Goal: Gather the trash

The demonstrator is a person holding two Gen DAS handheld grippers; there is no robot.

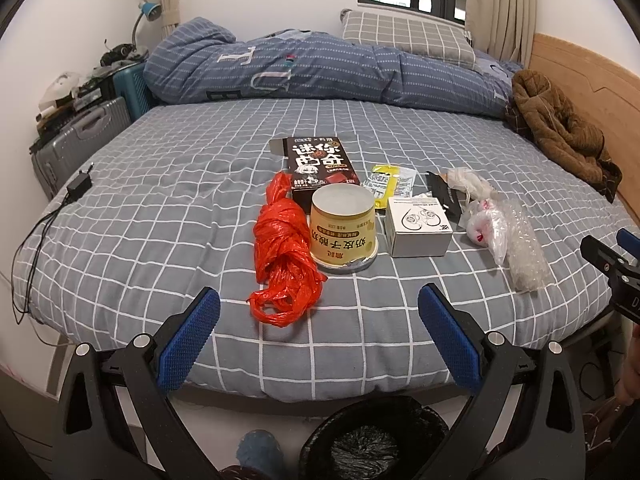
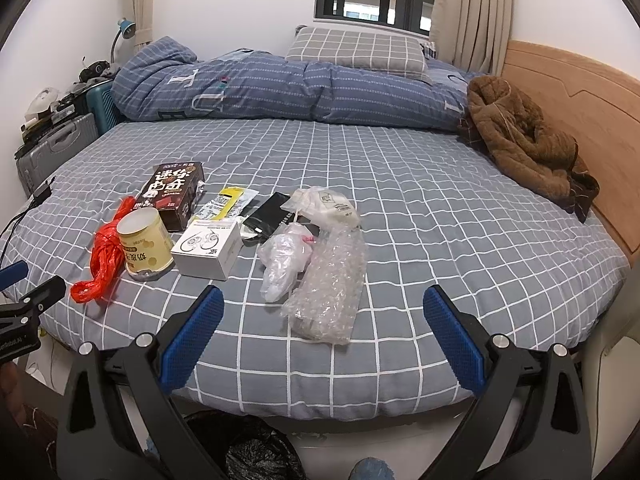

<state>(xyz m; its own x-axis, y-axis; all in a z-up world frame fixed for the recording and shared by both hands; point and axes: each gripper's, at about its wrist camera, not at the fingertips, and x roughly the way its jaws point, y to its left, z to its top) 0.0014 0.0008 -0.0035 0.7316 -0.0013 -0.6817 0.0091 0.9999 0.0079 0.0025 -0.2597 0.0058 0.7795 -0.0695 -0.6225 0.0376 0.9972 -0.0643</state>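
Trash lies in a cluster on the grey checked bed [image 1: 160, 216]. A knotted red plastic bag [image 1: 286, 252] lies beside an upturned yellow cup [image 1: 344, 226], a dark snack box [image 1: 320, 166], a yellow sachet [image 1: 386, 182], a small white box [image 1: 418, 226], a black wrapper [image 2: 268, 214], clear bags [image 2: 284, 260] and bubble wrap [image 2: 328, 292]. My left gripper [image 1: 318, 310] is open and empty, just short of the red bag. My right gripper [image 2: 322, 312] is open and empty, over the near end of the bubble wrap. A black-lined bin [image 1: 372, 440] stands on the floor below the bed edge.
A folded blue duvet [image 1: 320, 72] and pillow [image 1: 404, 36] lie at the far side. A brown jacket [image 2: 524, 140] rests by the wooden headboard [image 2: 592, 120]. A charger with cable [image 1: 78, 186] lies at the left bed edge, with suitcases [image 1: 80, 136] beyond.
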